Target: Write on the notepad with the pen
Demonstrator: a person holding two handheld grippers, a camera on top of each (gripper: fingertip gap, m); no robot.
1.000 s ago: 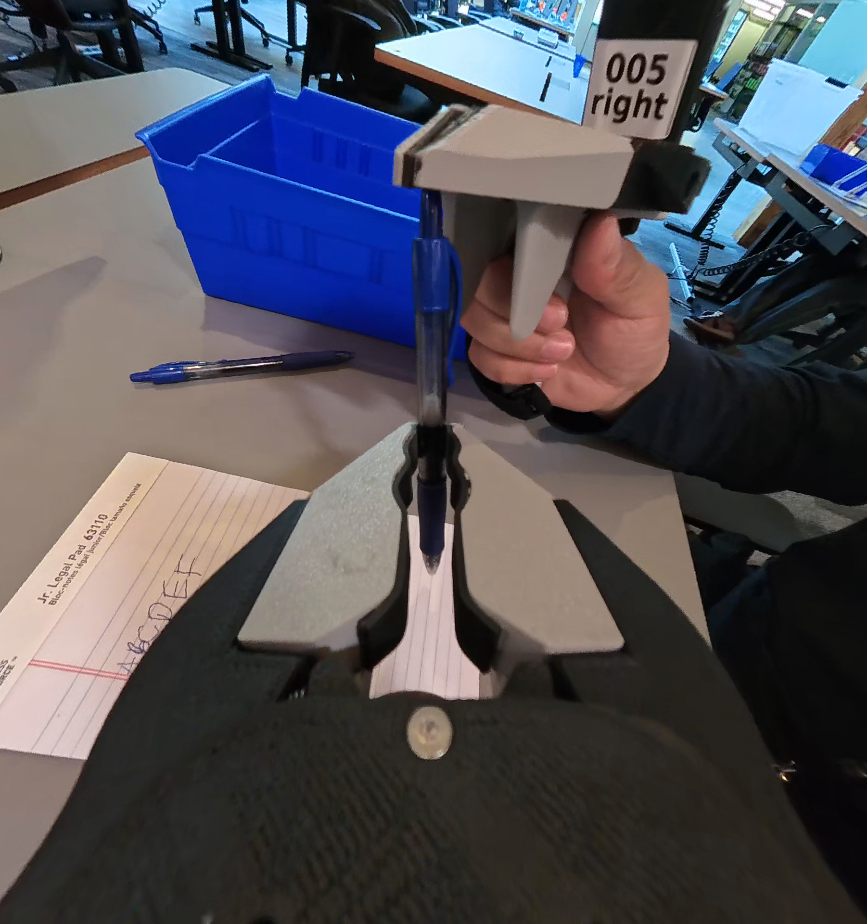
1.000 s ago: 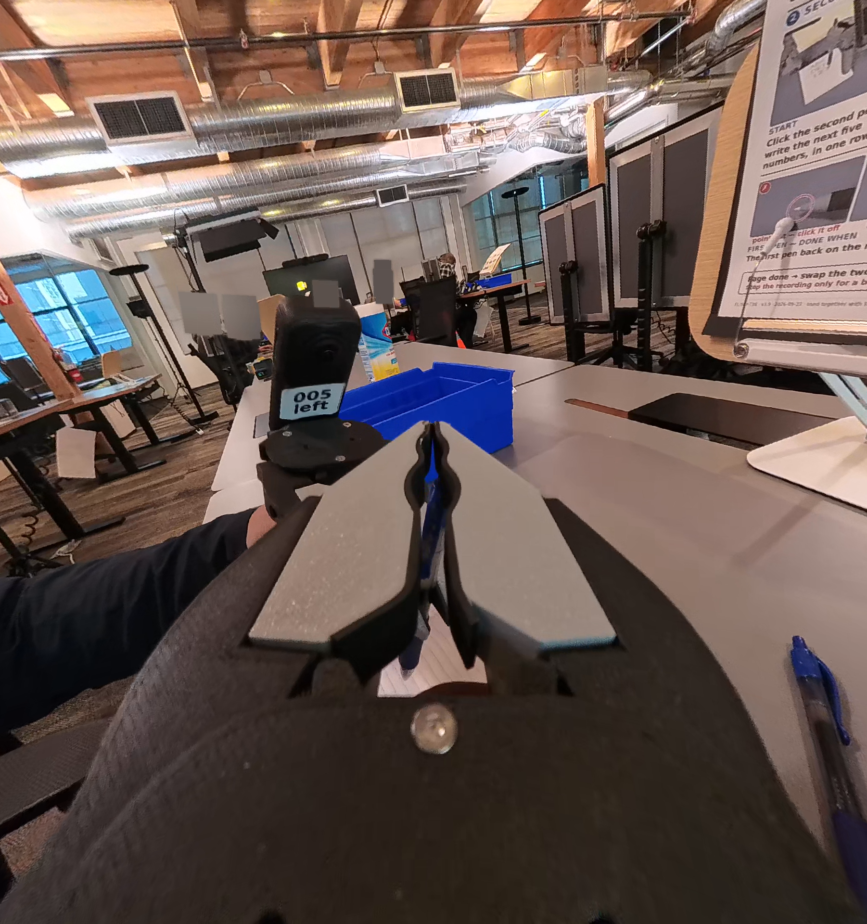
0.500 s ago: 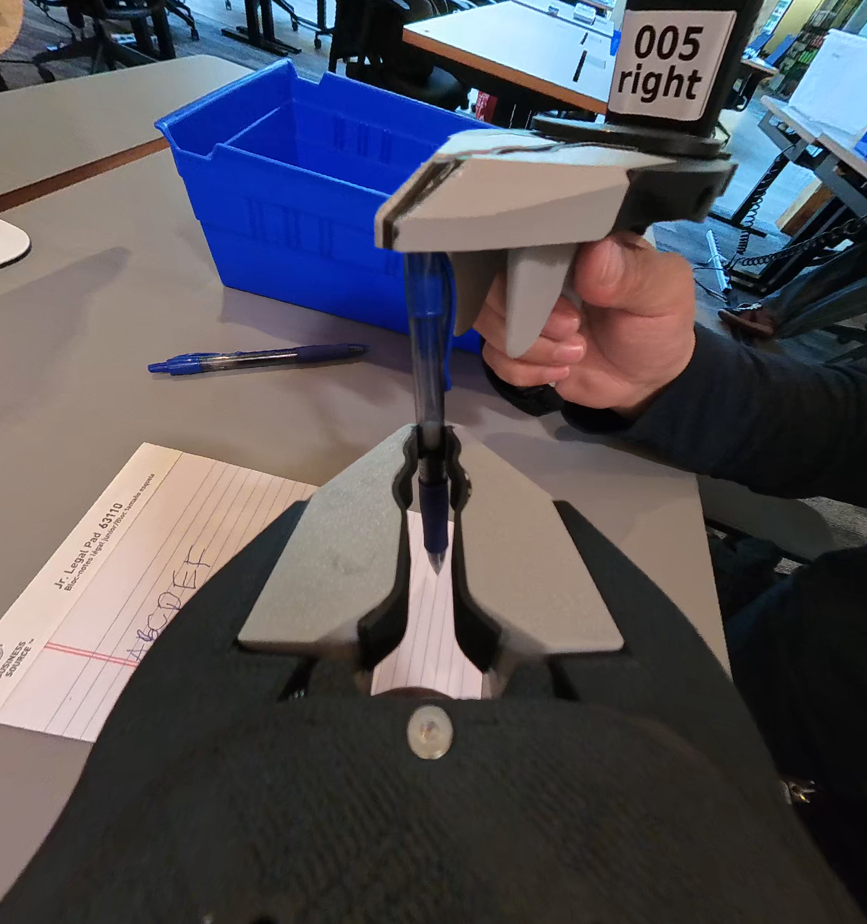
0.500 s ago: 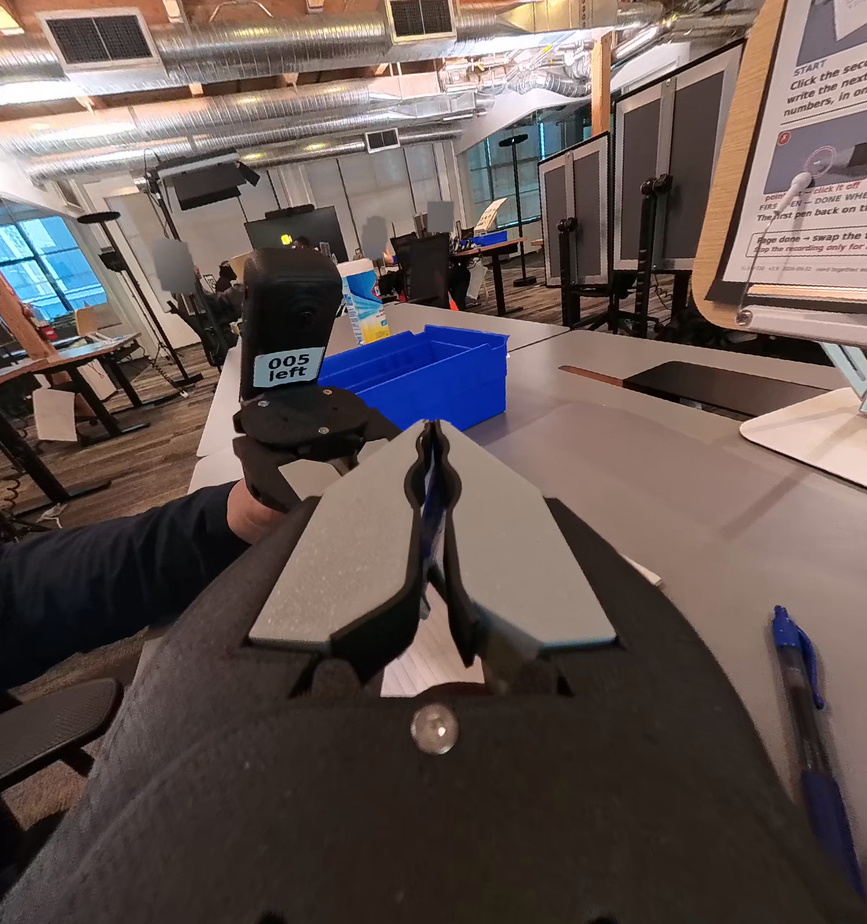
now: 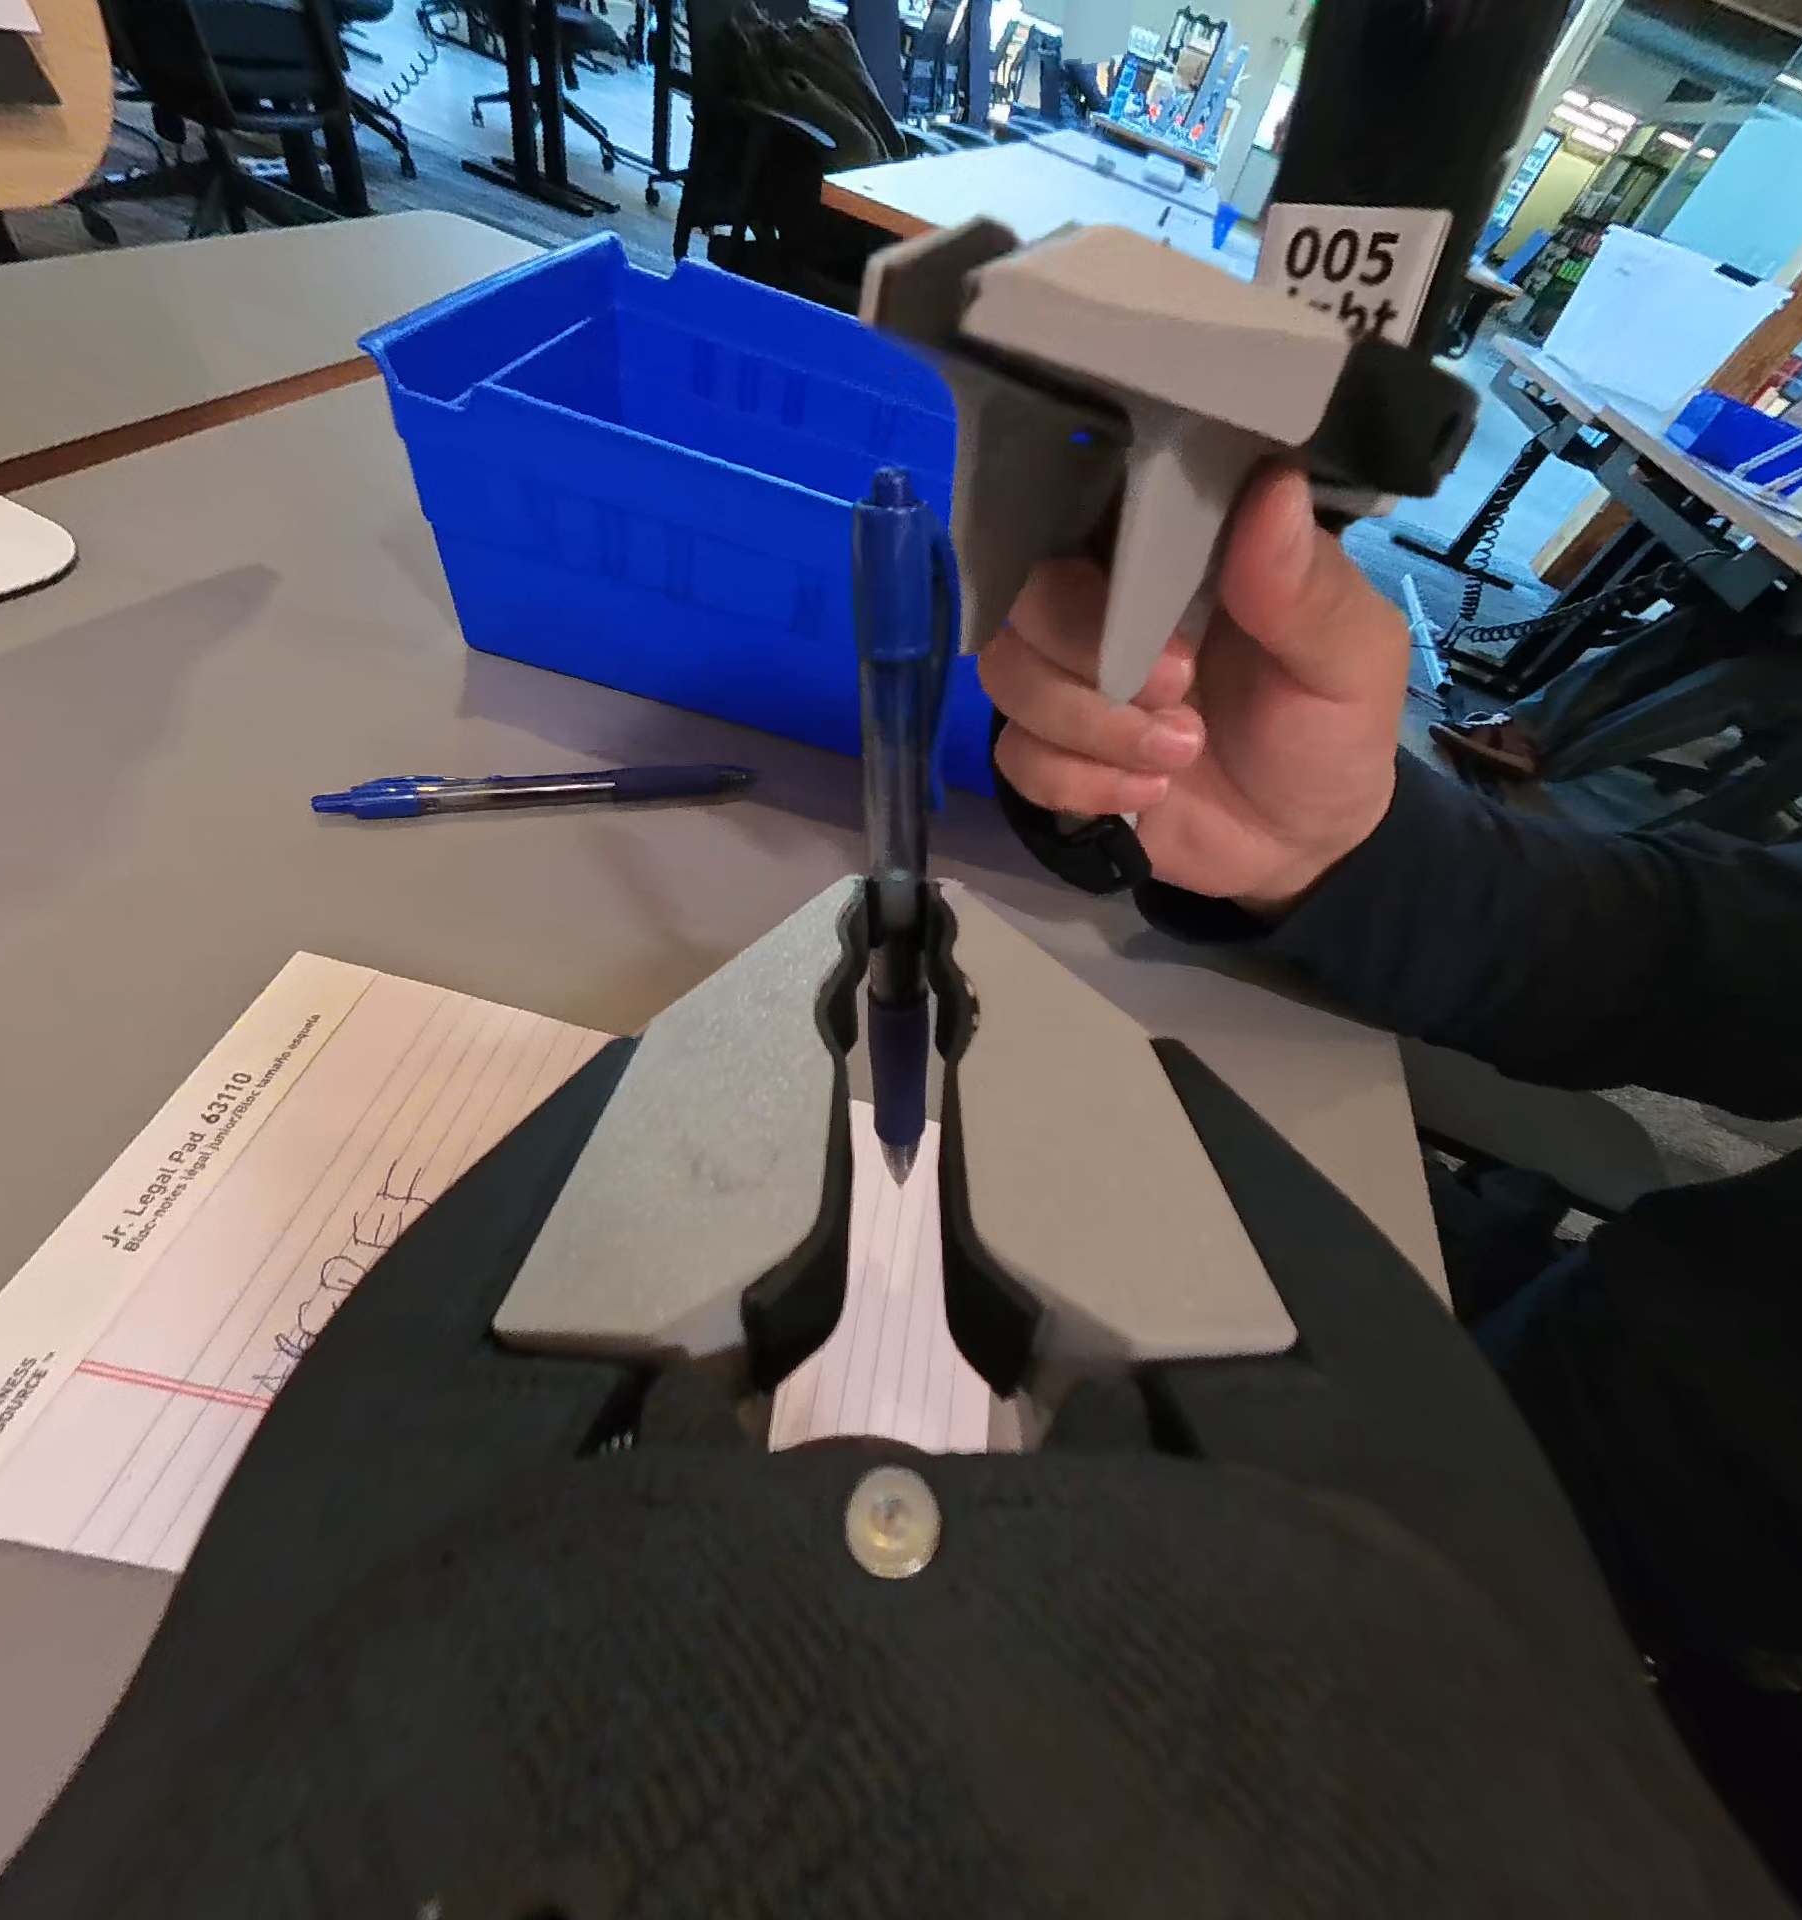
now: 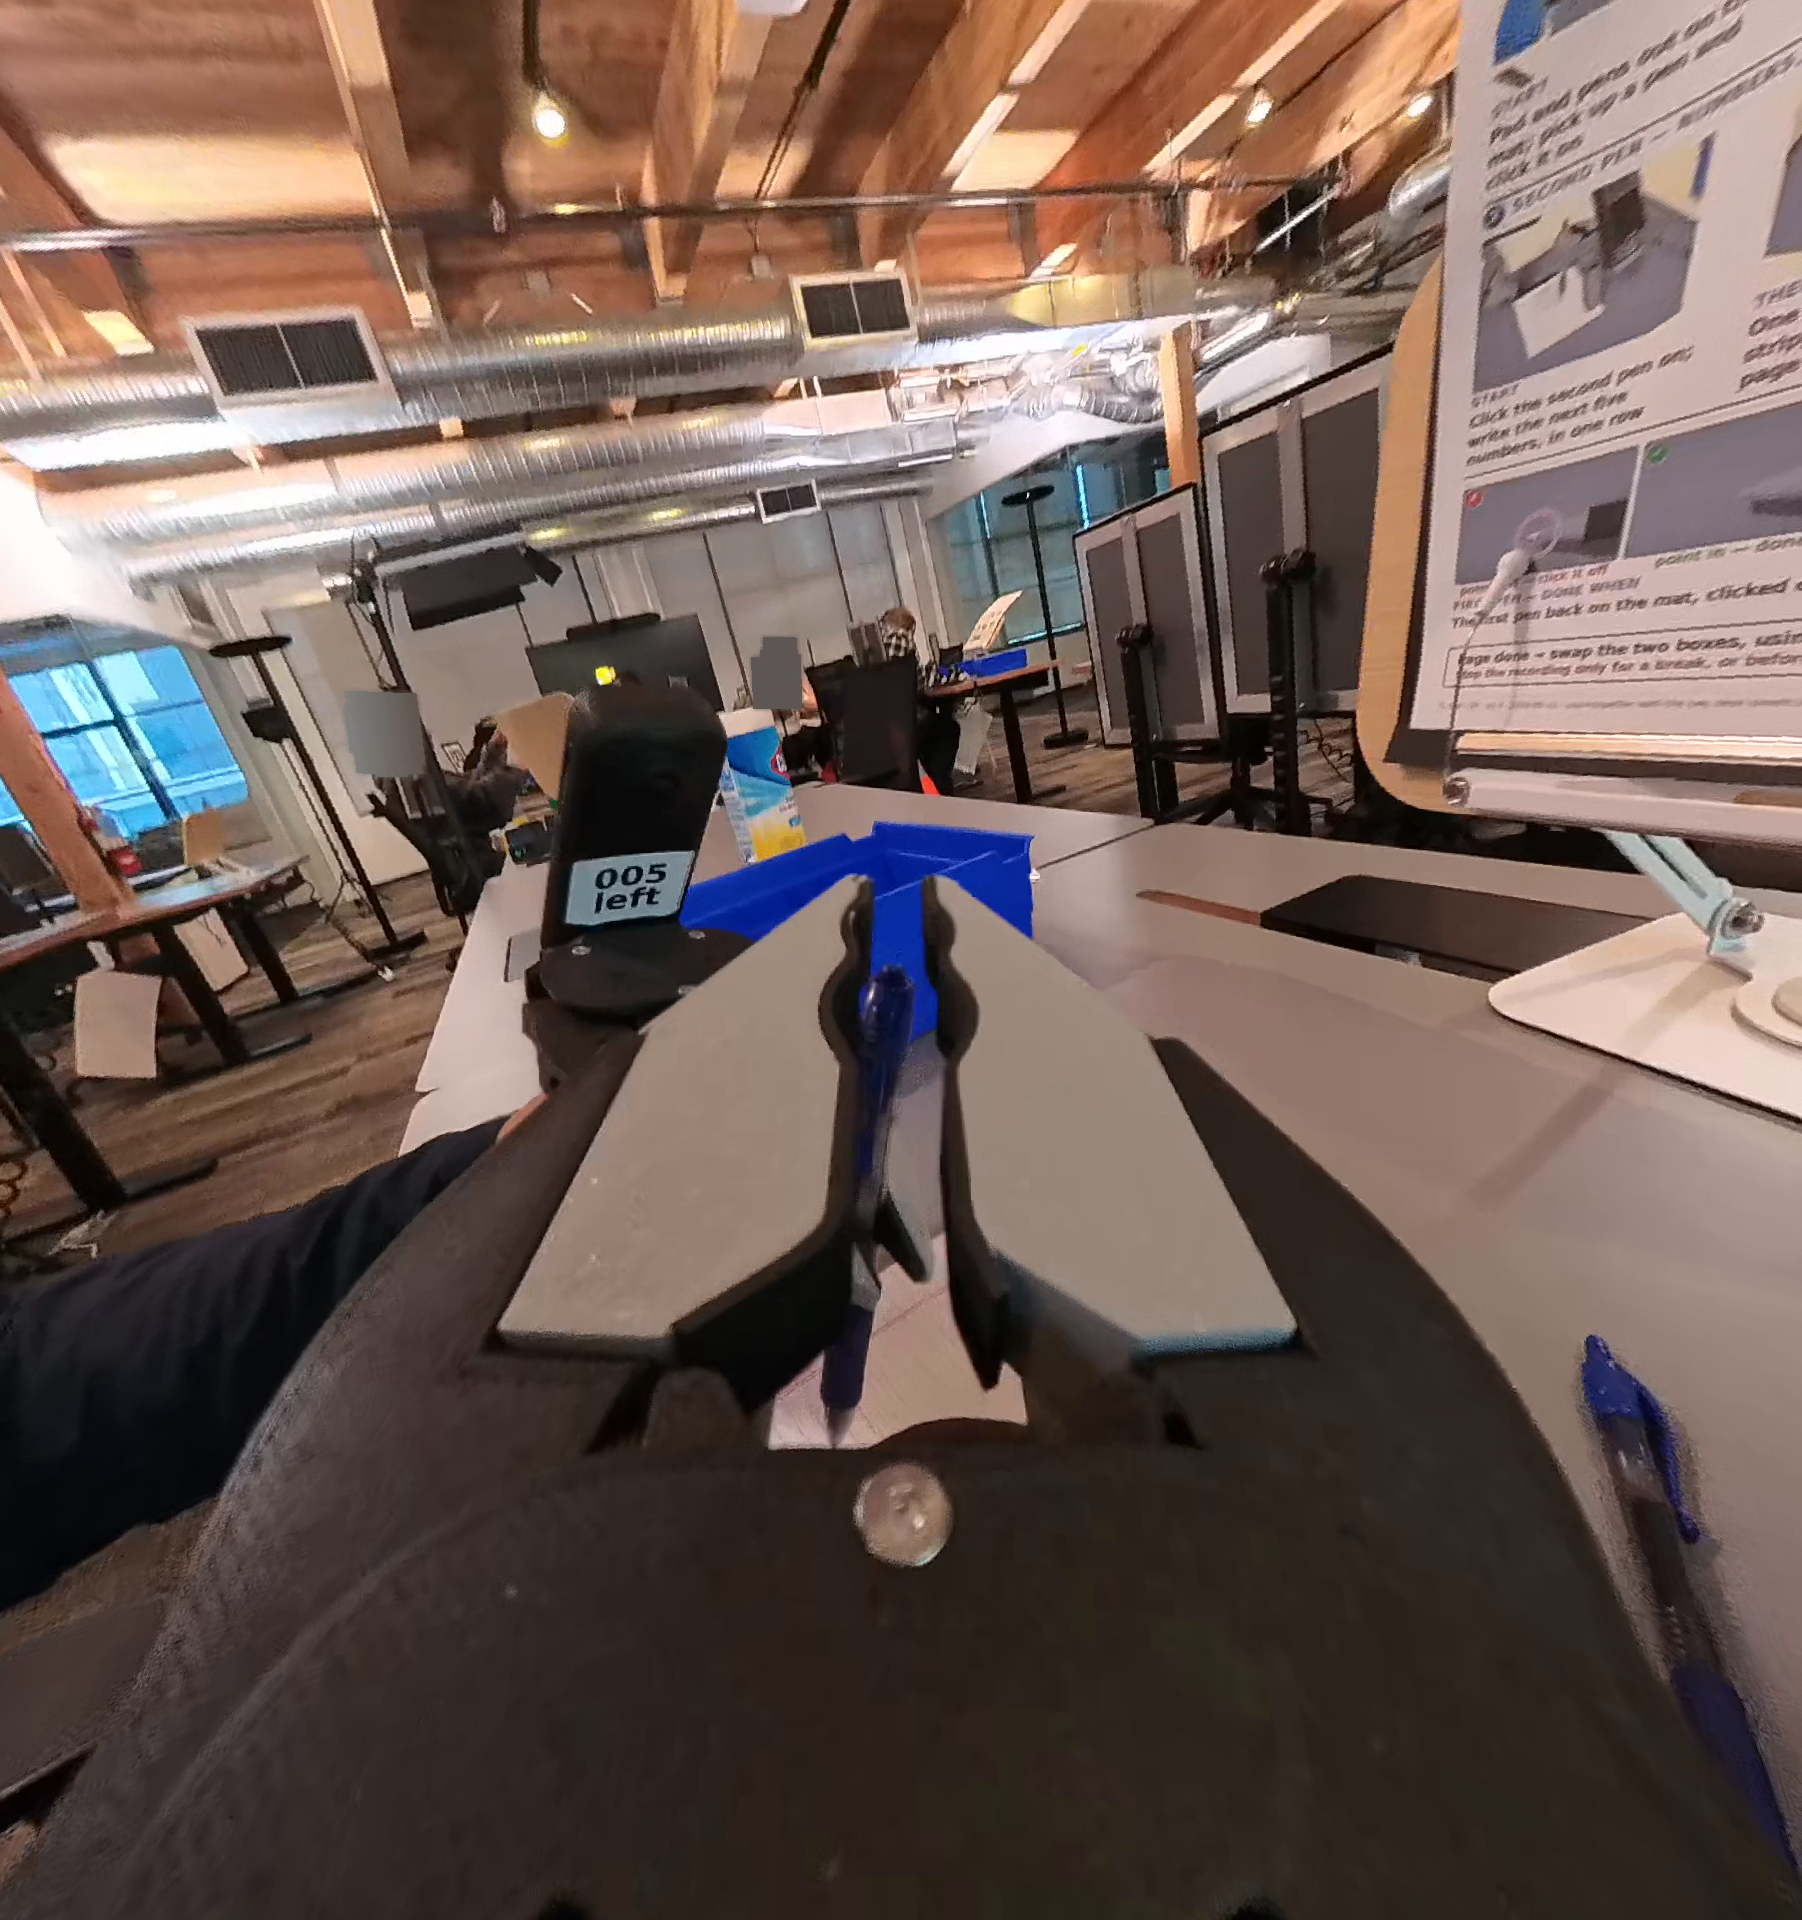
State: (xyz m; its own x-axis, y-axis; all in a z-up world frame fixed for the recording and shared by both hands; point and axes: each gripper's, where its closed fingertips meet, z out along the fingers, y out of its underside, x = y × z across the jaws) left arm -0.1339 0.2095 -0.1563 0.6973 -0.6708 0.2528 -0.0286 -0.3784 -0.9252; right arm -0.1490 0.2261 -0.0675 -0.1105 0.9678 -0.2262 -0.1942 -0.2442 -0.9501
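Notepad (image 5: 284,1174) lies flat on the table (image 5: 149,727), below and to the left of the left gripper (image 5: 899,914); its lined sheet also shows through the gap between that gripper's fingers. One short row of handwritten characters stands on the sheet, partly covered by the gripper body.

Left gripper: closed on the pen (image 5: 897,790), clamped at mid-barrel. The pen stands upright with its tip extended, pointing down over the sheet. Tip-to-paper contact cannot be confirmed.

Spare pen (image 5: 533,790): lies flat on the table, ahead and to the left of the left gripper, just in front of the blue bin (image 5: 668,488).

Right gripper (image 5: 918,291): ahead of the left gripper, up and to the right, clear of the pen's top end. In the right wrist view its fingers stand apart, with the pen's upper end visible in the gap between them and not clamped.

Progress, as a judgement:
- Done: pen gripped, tip out, one row written.
- Left: lower the tip to the sheet and write further characters.

Limits of view:
- The gripper body hides most of the notepad and the end of the written row.
- The right gripper is motion-blurred in the left wrist view.
- The spare pen's tip state cannot be made out.
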